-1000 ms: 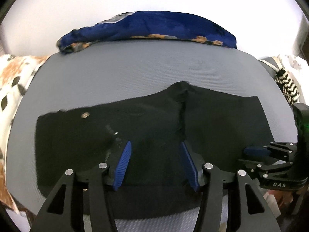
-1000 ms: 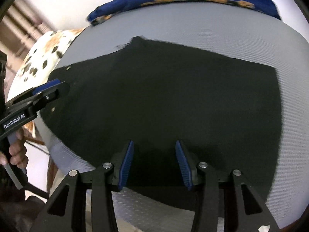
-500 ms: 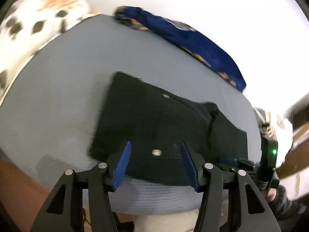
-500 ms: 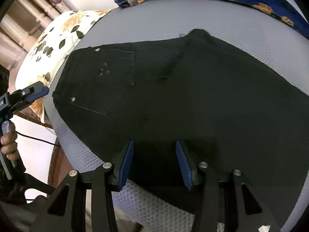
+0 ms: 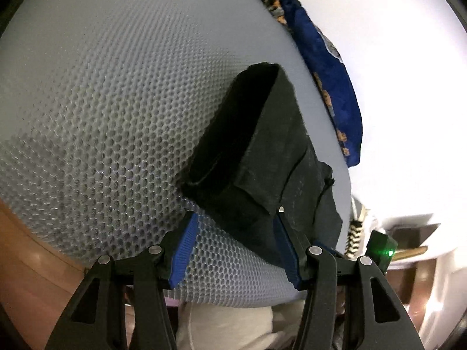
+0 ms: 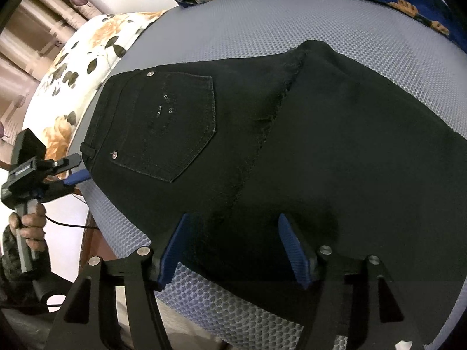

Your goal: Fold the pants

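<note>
pants [image 6: 292, 145]: black, lying flat on the grey mesh mat [image 6: 262, 23], waistband at left, near edge toward both grippers
left gripper [image 5: 235, 242]: jaws apart, empty, at the waistband's near corner
right gripper [image 6: 236, 248]: jaws have just been opening, now wide over the near hem, pads not pressing on it
step: judged, pinch both near-edge points evenly, low to the mat, before lifting
</note>
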Motion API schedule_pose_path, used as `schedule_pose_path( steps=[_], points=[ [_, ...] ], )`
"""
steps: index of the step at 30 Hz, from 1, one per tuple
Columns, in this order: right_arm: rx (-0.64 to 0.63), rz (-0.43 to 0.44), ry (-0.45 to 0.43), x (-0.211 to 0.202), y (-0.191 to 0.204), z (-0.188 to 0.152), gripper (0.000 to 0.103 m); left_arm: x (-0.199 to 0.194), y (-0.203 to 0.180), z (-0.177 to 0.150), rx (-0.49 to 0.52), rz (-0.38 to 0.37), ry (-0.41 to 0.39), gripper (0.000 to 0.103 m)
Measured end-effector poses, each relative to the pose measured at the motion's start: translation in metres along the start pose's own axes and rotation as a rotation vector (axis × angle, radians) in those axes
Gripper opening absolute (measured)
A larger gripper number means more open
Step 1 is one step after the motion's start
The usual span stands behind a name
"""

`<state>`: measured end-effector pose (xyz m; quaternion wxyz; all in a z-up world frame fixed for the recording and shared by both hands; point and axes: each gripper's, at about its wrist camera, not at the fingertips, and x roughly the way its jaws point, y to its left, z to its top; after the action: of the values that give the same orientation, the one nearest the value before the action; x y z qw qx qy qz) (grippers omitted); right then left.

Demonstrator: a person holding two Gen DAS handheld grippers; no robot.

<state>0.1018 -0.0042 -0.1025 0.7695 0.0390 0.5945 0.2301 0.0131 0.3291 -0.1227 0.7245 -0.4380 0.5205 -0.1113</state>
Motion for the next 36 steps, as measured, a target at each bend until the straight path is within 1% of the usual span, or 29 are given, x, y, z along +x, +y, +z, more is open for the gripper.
schedule_pose_path(
  steps=[3, 6, 11, 15, 20, 22, 23, 24, 25, 28, 31, 33, 36],
  points=[
    [0.002, -0.005, 0.003, 0.002, 0.002, 0.001, 0.065, 0.007, 0.006, 0.002, -0.013, -0.028, 0.011, 0.055],
    [0.002, -0.011, 0.003, 0.002, 0.003, 0.001, 0.066, 0.01, 0.007, 0.005, -0.007, -0.067, 0.004, 0.055],
    [0.014, -0.01, 0.001, 0.003, 0.003, 0.0, 0.067, 0.013, 0.011, 0.021, -0.031, -0.125, -0.03, 0.055],
    [0.018, -0.018, -0.002, 0.004, 0.004, -0.001, 0.067, 0.018, 0.006, 0.032, 0.027, -0.139, -0.05, 0.055],
    [0.021, -0.023, -0.005, 0.004, 0.006, -0.001, 0.07, 0.031, -0.012, 0.036, 0.188, -0.136, -0.027, 0.055],
    [0.022, -0.024, -0.008, 0.005, 0.008, -0.001, 0.072, 0.037, -0.021, 0.037, 0.224, -0.123, -0.031, 0.055],
    [0.022, -0.025, -0.01, 0.005, 0.009, -0.001, 0.073, 0.04, -0.024, 0.037, 0.225, -0.118, -0.034, 0.055],
    [0.021, -0.027, -0.012, 0.006, 0.01, -0.002, 0.074, 0.043, -0.027, 0.037, 0.227, -0.106, -0.04, 0.049],
    [0.018, -0.03, -0.014, 0.006, 0.01, -0.002, 0.074, 0.045, -0.03, 0.036, 0.227, -0.084, -0.048, 0.04],
    [0.019, -0.028, -0.022, 0.004, 0.01, -0.002, 0.074, 0.047, -0.038, 0.034, 0.262, -0.026, -0.061, 0.03],
    [0.05, -0.002, -0.026, -0.001, 0.004, -0.002, 0.074, 0.042, -0.053, 0.028, 0.294, -0.009, -0.086, 0.028],
    [0.069, 0.004, -0.036, -0.007, -0.001, -0.003, 0.074, 0.037, -0.068, 0.026, 0.303, -0.023, -0.1, 0.027],
    [0.094, -0.003, -0.075, -0.024, -0.012, -0.005, 0.074, 0.028, -0.091, 0.022, 0.318, -0.059, -0.116, 0.027]
  ],
)
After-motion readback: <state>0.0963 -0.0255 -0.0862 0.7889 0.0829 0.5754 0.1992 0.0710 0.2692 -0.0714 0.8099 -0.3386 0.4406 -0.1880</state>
